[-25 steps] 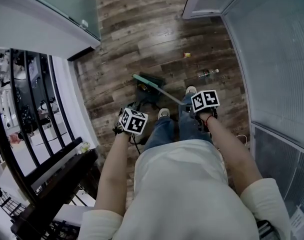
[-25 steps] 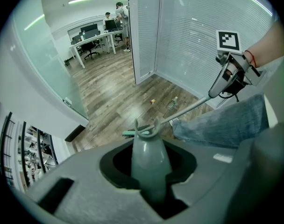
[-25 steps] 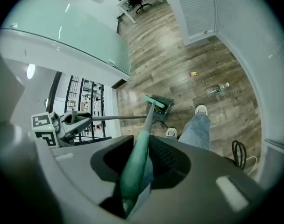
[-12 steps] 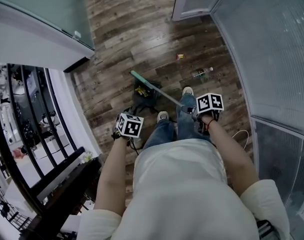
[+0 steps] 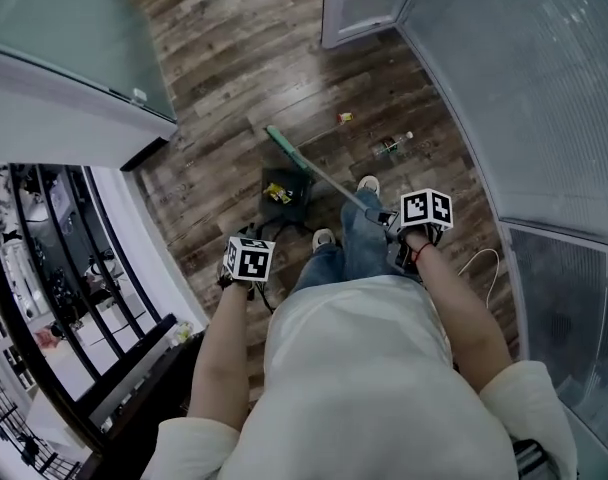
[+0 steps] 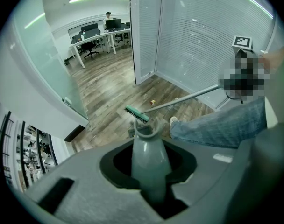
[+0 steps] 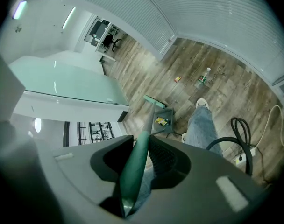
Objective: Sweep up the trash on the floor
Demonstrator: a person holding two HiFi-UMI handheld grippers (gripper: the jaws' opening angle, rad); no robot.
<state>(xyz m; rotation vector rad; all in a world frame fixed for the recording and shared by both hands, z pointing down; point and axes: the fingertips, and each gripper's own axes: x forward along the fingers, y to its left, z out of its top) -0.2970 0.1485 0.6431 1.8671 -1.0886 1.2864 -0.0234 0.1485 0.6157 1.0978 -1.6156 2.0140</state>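
My right gripper (image 5: 408, 226) (image 7: 137, 158) is shut on the green broom handle (image 7: 141, 149). The handle runs down to the green broom head (image 5: 283, 144) (image 7: 154, 101) (image 6: 136, 114) on the wood floor. My left gripper (image 5: 248, 261) (image 6: 149, 158) is shut on the grey dustpan handle (image 6: 148, 155). The dark dustpan (image 5: 285, 194) (image 7: 163, 117) sits just below the broom head with a yellow wrapper (image 5: 277, 193) (image 7: 160, 121) inside. A small yellow scrap (image 5: 345, 118) (image 7: 178, 79) and a plastic bottle (image 5: 392, 145) (image 7: 203, 78) lie to the right.
Glass partitions with blinds (image 5: 524, 98) close off the right side, and a frosted glass wall (image 5: 74, 38) stands at the left. Black railings (image 5: 54, 268) run beside my left arm. A black hose and a white cable (image 7: 242, 134) lie by my feet (image 5: 368, 184).
The view has swung, so the floor items sit further left. My left gripper has dropped lower in the view. Both grippers keep their hold, and broom and dustpan stay close together.
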